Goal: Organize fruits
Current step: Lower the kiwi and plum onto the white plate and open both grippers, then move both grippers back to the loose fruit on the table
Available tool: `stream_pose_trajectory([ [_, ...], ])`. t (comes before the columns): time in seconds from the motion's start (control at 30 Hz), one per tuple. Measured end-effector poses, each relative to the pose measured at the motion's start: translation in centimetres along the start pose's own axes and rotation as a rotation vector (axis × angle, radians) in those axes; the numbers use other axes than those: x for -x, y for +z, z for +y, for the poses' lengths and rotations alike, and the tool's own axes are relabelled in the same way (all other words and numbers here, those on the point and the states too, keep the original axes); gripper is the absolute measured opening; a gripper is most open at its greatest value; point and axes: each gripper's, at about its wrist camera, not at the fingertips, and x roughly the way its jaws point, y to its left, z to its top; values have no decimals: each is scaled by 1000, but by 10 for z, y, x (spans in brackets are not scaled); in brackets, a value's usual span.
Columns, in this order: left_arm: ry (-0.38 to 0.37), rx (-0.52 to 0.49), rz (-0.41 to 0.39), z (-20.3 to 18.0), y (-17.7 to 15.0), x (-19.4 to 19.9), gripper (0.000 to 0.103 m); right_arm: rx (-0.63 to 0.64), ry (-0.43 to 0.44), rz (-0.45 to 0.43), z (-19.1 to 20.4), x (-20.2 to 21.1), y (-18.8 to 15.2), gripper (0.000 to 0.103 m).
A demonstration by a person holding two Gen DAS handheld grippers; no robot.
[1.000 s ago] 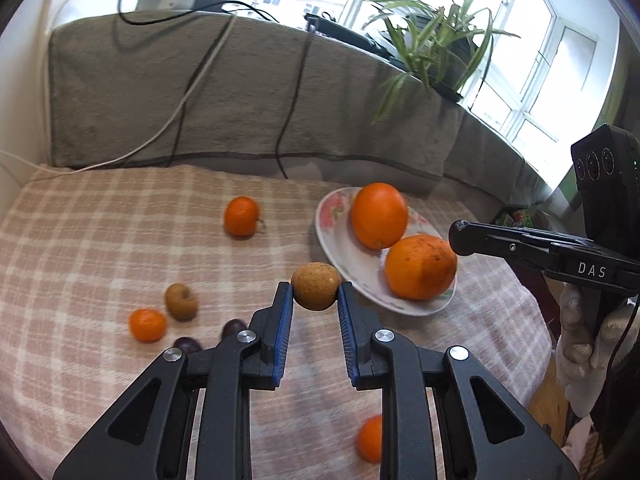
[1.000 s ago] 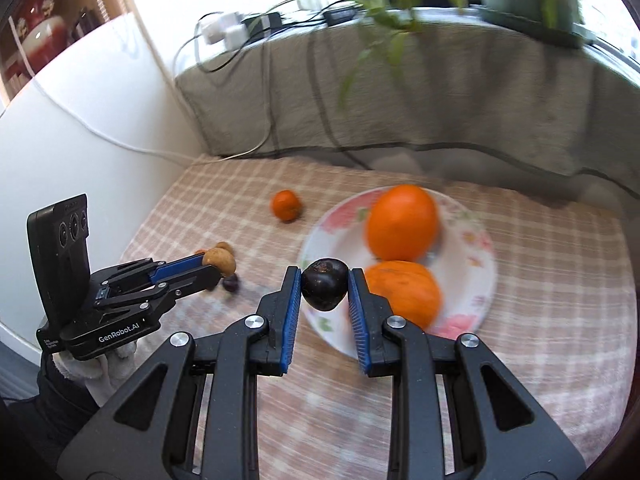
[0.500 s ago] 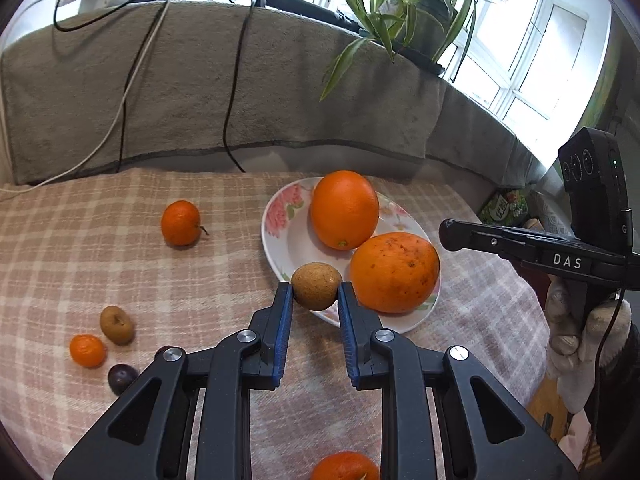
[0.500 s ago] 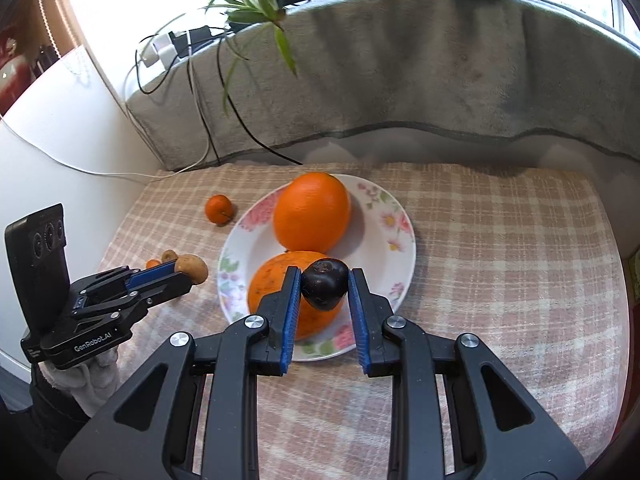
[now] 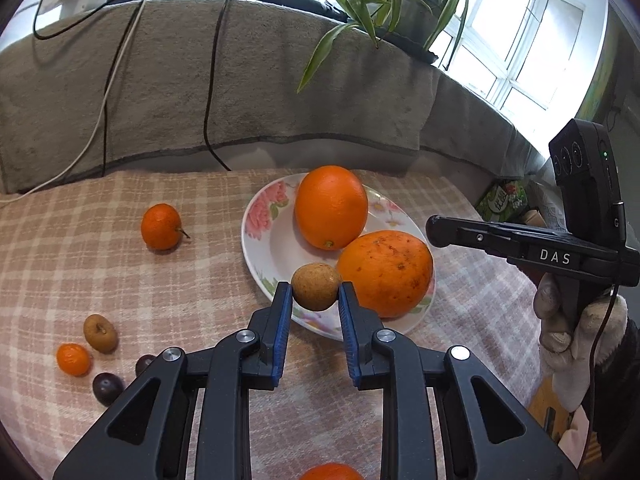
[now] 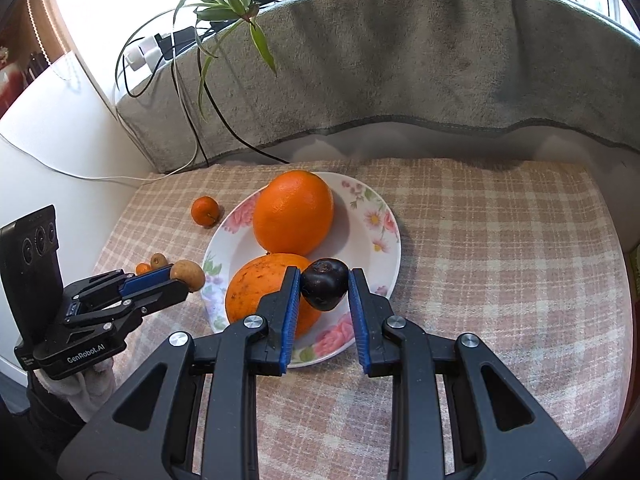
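Left tongs (image 5: 316, 298) clamp a brown fruit (image 5: 316, 286), right tongs (image 6: 324, 286) clamp a dark plum (image 6: 324, 284); both hover over the plate (image 6: 384, 216), probably awaiting lowering and release.

My feeds bright and sharp, daylight from blown-out windows (image 5: 532, 36) behind, fisheye bending and dark vignette at edges.

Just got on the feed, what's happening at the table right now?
A person is sorting fruit with a claw in each hand. The left claw is shut on a small brown fruit at the near rim of the flowered plate. The right claw grips a dark plum above it. Two big oranges sit on the plate; small fruits lie on the checked cloth.
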Motion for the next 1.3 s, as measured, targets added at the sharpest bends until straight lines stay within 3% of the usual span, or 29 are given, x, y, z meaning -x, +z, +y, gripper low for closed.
stream_pose_trajectory([
  [0.07,4,-3,1,-1,1,0,33,2,1,0,1,0,-1,26],
  [0.1,5,-4,-3,-2,1,0,46,4,2,-2,2,0,-1,28],
  [0.13,6,-4,-6,-2,1,1,50,6,1,-4,3,0,0,31],
  [0.2,10,-1,-10,-1,2,3,51,10,-6,-18,5,2,-1,58],
  [0.27,14,2,-13,0,2,4,57,17,-8,-50,8,8,-1,71],
  [0.4,22,8,-21,2,2,8,66,25,-5,-78,12,17,0,82],
  [0.47,32,7,-29,2,2,10,73,26,-5,-95,15,21,-1,85],
  [0.8,68,5,-59,9,1,27,74,65,-1,-121,34,35,-7,86],
  [1.3,229,46,-121,68,-7,81,74,203,65,-125,95,43,-16,86],
])
